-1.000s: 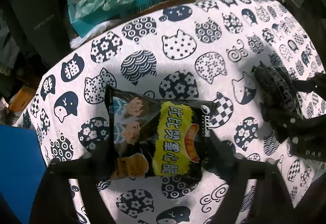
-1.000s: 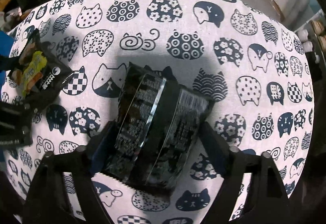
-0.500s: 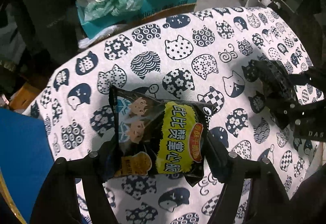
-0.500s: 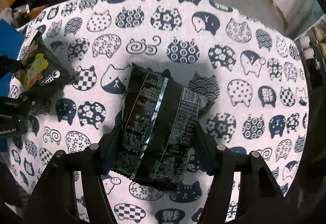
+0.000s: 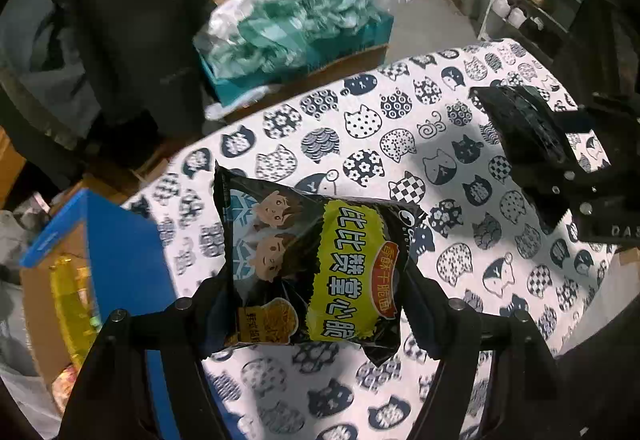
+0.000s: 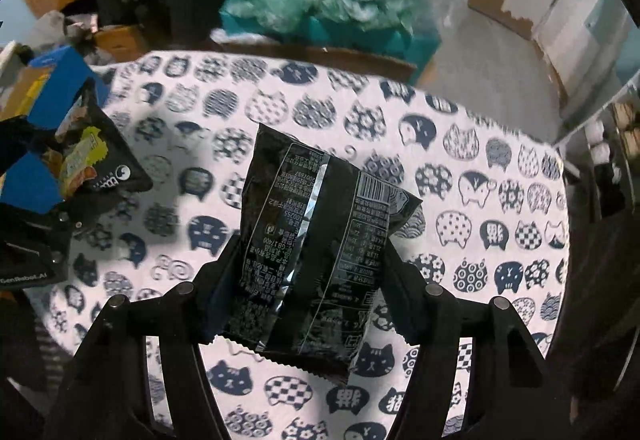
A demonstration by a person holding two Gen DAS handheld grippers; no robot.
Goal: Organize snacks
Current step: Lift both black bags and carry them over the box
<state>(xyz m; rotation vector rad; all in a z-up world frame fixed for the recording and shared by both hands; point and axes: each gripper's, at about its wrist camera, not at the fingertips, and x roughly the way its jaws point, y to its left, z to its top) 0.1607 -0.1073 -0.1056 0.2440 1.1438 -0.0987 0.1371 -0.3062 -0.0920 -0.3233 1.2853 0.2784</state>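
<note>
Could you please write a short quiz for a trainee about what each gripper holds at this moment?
1. True or false: the left gripper holds a snack bag with its printed front toward its camera.
2. Which side of the second bag faces the camera of the right gripper? A) picture front B) back with barcode
3. Fill in: a blue ____ stands beside the cat-print tablecloth.

Key: 1 true; 2 B; 3 box.
</note>
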